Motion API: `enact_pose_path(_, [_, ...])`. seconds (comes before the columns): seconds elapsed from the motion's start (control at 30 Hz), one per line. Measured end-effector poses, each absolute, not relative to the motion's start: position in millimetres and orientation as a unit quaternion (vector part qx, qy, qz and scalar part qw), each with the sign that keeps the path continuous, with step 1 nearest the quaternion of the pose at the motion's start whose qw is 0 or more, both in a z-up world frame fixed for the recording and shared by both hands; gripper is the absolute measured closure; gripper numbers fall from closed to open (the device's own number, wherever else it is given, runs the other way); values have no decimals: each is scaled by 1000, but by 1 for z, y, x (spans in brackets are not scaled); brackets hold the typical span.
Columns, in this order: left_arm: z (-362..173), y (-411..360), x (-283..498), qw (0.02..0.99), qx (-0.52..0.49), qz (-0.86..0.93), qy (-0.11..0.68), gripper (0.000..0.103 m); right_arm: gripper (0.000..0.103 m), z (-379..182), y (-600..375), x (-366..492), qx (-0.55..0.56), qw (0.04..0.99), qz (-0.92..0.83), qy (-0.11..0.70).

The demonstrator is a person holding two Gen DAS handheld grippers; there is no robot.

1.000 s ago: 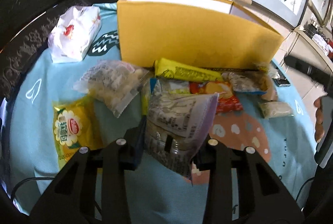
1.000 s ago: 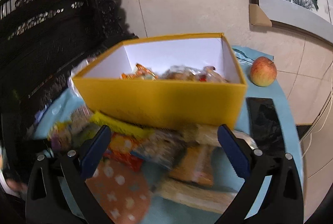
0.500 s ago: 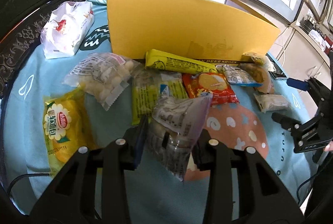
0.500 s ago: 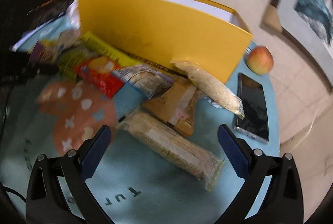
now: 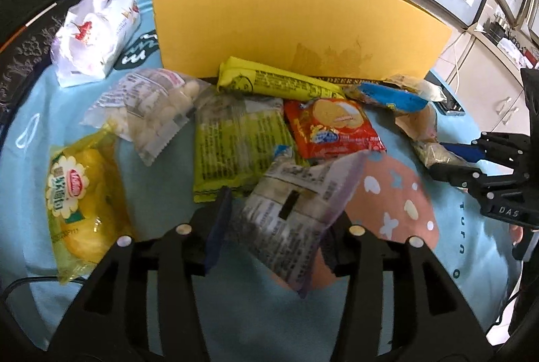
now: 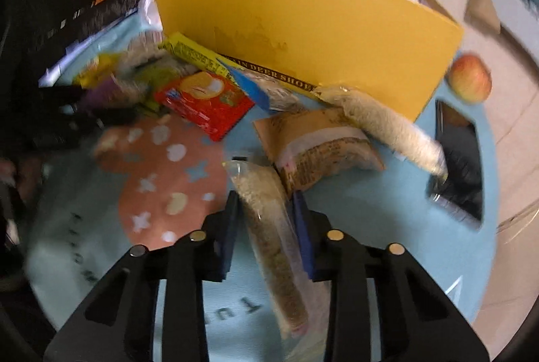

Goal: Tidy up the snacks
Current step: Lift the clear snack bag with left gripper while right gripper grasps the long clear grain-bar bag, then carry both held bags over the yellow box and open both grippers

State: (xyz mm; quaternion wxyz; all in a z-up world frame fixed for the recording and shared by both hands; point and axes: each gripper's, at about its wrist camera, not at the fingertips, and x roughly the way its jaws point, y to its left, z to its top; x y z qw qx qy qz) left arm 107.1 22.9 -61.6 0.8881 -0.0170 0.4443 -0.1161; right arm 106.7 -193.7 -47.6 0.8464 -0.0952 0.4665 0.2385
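Both my tools are loaded. My left gripper [image 5: 283,224] is clenched on the purple-edged packet [image 5: 296,210], which stands up between the fingers, its printed back toward the camera. My right gripper [image 6: 266,227] is clamped across the grain bar [image 6: 269,227], a clear-wrapped stick whose long axis runs along the fingers, 1 end poking forward past the tips and the other trailing back beneath the tool. What matters for the drop is the yellow box [image 6: 303,25]: it stands straight ahead of both grippers, beyond the loose snacks, with its tall front wall facing me and only a sliver of its open top showing in the right view. The right gripper looks the nearer to that wall, with just the brown packet [image 6: 316,143] and a second grain bar [image 6: 387,123] between. I judge each load must rise above the rim before going forward, and the bar would enter more cleanly turned to lie along the box's length. The blur in the right view leaves finer detail uncertain.
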Motion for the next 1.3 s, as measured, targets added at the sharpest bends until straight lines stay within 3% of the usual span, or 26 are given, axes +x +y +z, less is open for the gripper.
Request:
enact_pose_path(0.13, [-63,24,109,889,-21,-118,442,51,67,-49,-196,103,-90,842,224,483])
enact_pose_path(0.2, [-63,24,110,889,-18,-119,442,51,41,-54,-193,97,-132,839,211,484])
enact_pose_path(0.27, [-63,23,108,889,-16,-120,442,52,30,-56,-198,95,-139,840,193,487])
enact_pose_path(0.43, [-62,27,105,887,-30,-121,444,61,30,-55,-213,92,-129,841,200,486])
enact_pose_path(0.47, [-62,26,104,887,-31,-122,445,62,32,-55,-212,90,-132,842,201,483])
enact_pose_path(0.53, [-62,25,102,886,-28,-124,446,62,63,-51,-205,84,-131,836,228,482])
enact_pose_path(0.6, [-61,23,101,886,-28,-125,445,63,75,-51,-193,77,-155,837,221,475])
enact_pose_path(0.63, [-60,23,100,887,-28,-128,443,67,76,-50,-192,75,-155,838,221,474])
enact_pose_path(0.7, [-54,21,96,891,-29,-136,431,85,76,-46,-189,72,-127,838,235,476])
enact_pose_path(1.3, [1,11,87,907,-40,-175,382,85,75,9,-209,79,98,846,321,413])
